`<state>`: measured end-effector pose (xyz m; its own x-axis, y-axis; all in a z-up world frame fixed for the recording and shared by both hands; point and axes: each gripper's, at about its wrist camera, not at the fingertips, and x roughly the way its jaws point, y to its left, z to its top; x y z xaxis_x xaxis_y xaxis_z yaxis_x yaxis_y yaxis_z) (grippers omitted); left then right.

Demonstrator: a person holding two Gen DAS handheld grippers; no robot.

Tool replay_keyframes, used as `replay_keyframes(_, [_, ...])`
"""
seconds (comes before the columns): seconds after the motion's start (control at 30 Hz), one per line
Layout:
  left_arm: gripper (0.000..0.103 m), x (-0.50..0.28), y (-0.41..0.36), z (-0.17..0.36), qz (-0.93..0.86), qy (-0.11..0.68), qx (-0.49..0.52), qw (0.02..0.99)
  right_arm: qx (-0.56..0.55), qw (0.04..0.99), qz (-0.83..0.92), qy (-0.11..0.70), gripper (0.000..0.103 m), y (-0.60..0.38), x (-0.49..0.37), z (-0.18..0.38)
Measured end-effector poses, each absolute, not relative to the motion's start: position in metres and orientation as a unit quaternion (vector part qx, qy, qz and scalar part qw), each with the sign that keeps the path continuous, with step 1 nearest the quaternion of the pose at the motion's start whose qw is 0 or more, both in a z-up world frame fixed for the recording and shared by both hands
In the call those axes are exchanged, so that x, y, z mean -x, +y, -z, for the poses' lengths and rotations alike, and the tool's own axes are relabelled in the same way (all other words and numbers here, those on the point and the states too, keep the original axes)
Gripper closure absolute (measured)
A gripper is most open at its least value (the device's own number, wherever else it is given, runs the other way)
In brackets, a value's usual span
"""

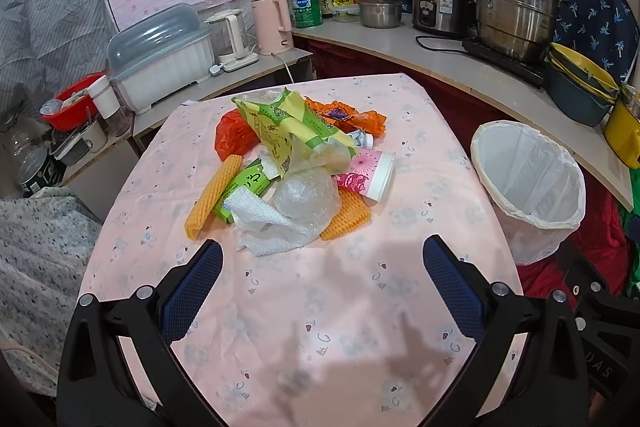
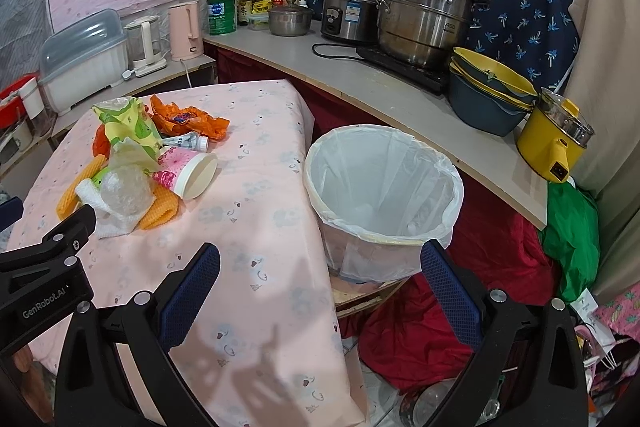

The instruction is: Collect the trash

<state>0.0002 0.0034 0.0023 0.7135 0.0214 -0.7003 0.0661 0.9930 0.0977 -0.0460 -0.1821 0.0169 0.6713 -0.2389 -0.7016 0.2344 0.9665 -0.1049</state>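
A pile of trash [image 1: 292, 163] lies on the pink-clothed table [image 1: 320, 307]: a yellow-green wrapper [image 1: 288, 123], orange and red bags, a pink paper cup [image 1: 370, 177], orange foam nets [image 1: 212, 195], a white paper towel [image 1: 264, 227] and a clear plastic ball [image 1: 306, 199]. A white-lined bin [image 1: 528, 183] stands right of the table; it also shows in the right wrist view [image 2: 384, 203]. My left gripper [image 1: 322, 267] is open and empty, just short of the pile. My right gripper [image 2: 320, 275] is open and empty, near the bin, with the pile [image 2: 148, 163] to its left.
A counter [image 2: 360, 83] behind holds steel pots [image 2: 424, 23], a rice cooker, stacked bowls [image 2: 488, 95], a yellow pot [image 2: 556, 139], kettles and jars. A dish box [image 1: 160, 59] stands on the left shelf. Red and green cloth [image 2: 500, 247] lies on the floor.
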Motion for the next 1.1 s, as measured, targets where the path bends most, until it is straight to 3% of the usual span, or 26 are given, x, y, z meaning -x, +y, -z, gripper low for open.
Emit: replay_keyframes(1.1, [0.007, -0.001, 0.0035, 0.0004, 0.012, 0.38, -0.058, 0.923, 0.004, 0.914, 0.131, 0.385, 0.007, -0.1815, 0.0458, -0.0168])
